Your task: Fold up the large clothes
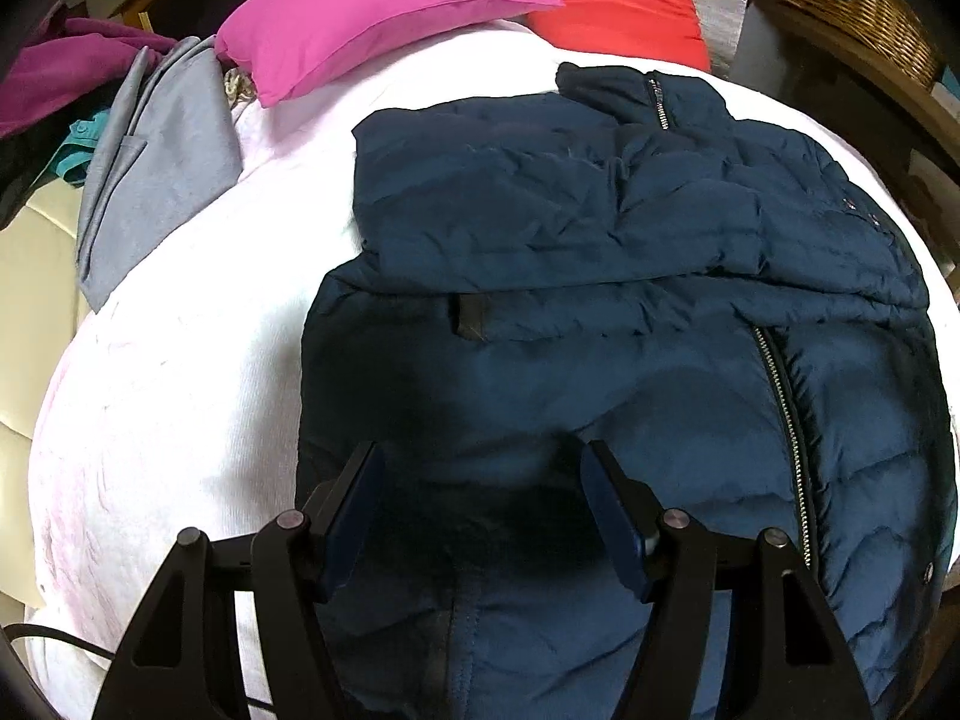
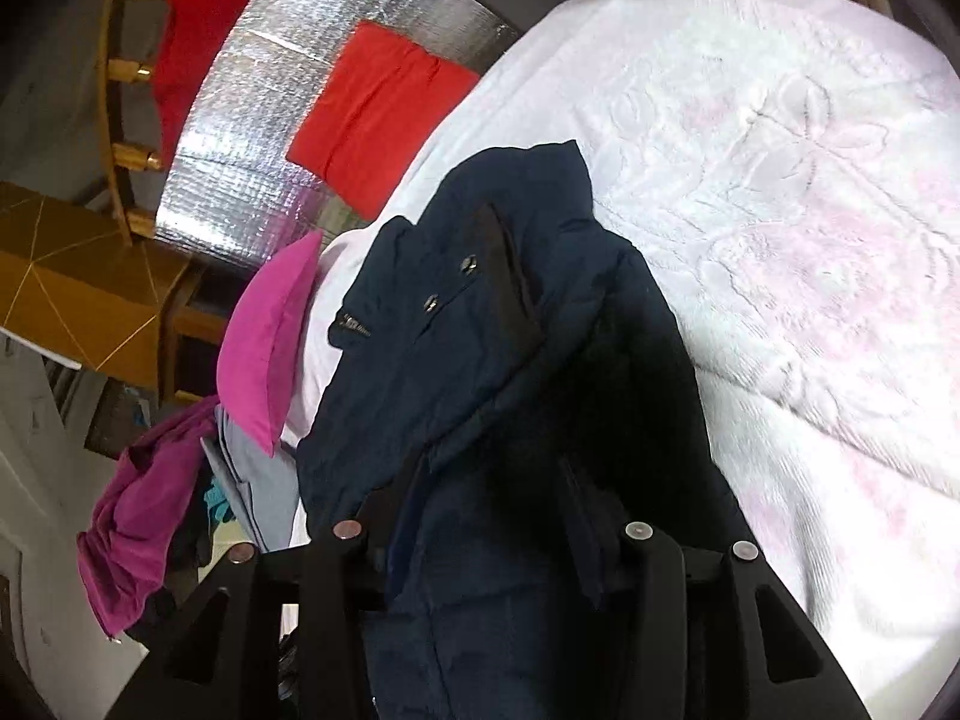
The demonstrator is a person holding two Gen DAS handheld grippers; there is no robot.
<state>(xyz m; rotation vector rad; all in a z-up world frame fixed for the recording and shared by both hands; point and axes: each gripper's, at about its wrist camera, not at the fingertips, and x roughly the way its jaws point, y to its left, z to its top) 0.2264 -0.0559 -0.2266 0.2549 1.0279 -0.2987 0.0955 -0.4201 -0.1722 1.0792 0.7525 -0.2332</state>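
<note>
A navy quilted jacket (image 1: 600,312) lies front-up on a white bedspread (image 1: 180,390), its left sleeve folded across the chest and its zipper (image 1: 786,420) running down the right. My left gripper (image 1: 480,480) is open and empty just above the jacket's lower front. In the right wrist view, part of the jacket (image 2: 480,360) with two snaps hangs bunched and lifted above the bedspread (image 2: 780,210). My right gripper (image 2: 492,540) is shut on that fabric; its fingertips are hidden in the cloth.
A pink pillow (image 1: 360,24) and a red pillow (image 1: 612,0) lie at the bed's far end. A folded grey garment (image 1: 156,168) and magenta clothes (image 1: 54,78) lie at the far left. A wicker basket (image 1: 858,6) stands at the far right.
</note>
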